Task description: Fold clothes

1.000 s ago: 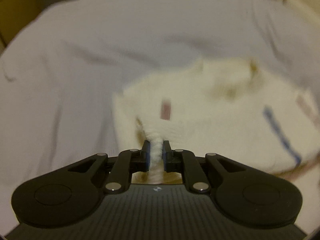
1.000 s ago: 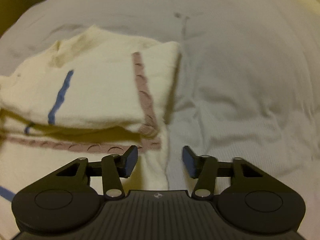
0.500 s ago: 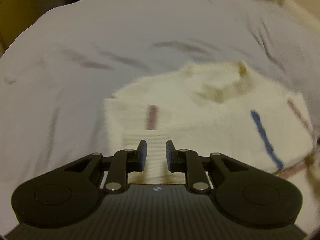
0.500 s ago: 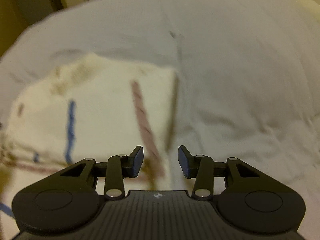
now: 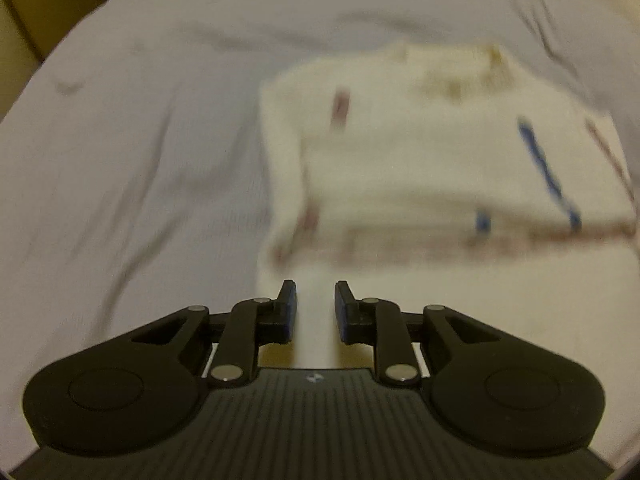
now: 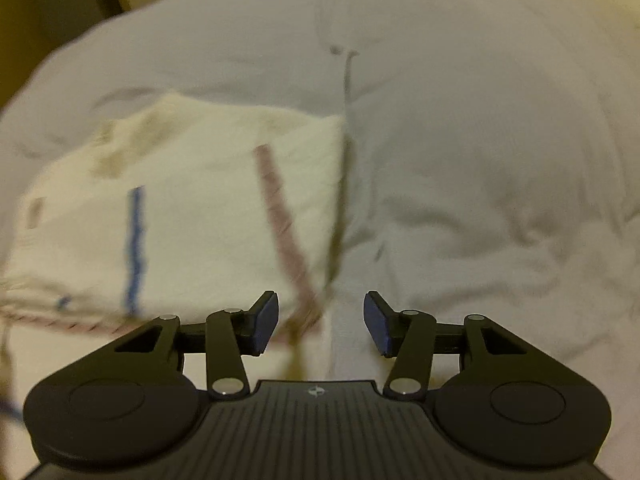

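A cream knitted sweater (image 5: 420, 160) with blue and brown stripes lies partly folded on a pale bed sheet (image 5: 120, 160). In the left wrist view my left gripper (image 5: 315, 304) is open and empty, over the sweater's near left edge. In the right wrist view the sweater (image 6: 192, 216) lies left of centre. My right gripper (image 6: 320, 316) is open and empty, over the sweater's near right corner, where a brown stripe (image 6: 280, 216) runs. Both views are blurred by motion.
The wrinkled sheet (image 6: 480, 160) covers the bed all around the sweater. Dark furniture (image 6: 60, 8) stands beyond the bed's far left edge. A pale wall or cabinet shows at the top of the right wrist view.
My left gripper let go of the sweater's edge and opened, then drew back. My right gripper stayed open and pulled back and up. The folded layer now rests on the sweater.
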Available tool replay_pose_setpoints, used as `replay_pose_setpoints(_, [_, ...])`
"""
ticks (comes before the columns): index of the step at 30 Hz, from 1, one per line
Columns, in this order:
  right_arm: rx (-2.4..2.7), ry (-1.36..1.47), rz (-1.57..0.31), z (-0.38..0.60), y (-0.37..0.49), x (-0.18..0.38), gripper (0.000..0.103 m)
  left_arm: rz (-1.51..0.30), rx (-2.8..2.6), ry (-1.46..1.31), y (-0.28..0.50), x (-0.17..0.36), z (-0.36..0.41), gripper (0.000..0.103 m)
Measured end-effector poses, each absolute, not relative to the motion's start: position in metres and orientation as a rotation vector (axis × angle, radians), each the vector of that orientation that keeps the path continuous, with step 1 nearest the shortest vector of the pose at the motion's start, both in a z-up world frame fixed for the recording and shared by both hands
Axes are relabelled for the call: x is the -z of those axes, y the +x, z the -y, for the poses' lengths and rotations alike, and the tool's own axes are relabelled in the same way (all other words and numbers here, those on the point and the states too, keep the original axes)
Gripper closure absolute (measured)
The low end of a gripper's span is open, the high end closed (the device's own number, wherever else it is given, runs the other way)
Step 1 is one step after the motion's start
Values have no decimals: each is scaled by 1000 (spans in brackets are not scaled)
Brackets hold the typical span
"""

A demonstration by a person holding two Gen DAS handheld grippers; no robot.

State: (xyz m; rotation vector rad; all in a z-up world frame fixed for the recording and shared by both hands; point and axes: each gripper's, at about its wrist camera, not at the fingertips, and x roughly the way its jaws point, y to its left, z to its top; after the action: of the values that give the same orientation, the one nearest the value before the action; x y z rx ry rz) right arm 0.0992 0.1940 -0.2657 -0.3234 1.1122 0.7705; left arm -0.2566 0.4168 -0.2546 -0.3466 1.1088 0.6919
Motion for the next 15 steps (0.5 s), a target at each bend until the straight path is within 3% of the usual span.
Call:
replay_pose_setpoints(4, [-762, -439, -1204, -162, 61, 288, 53, -1175, -682, -384, -306, 266, -384, 85])
replay_pose_setpoints(15, [-553, -247, -1318, -44, -36, 272, 51, -1195, -535, -441, -413, 271, -339, 84])
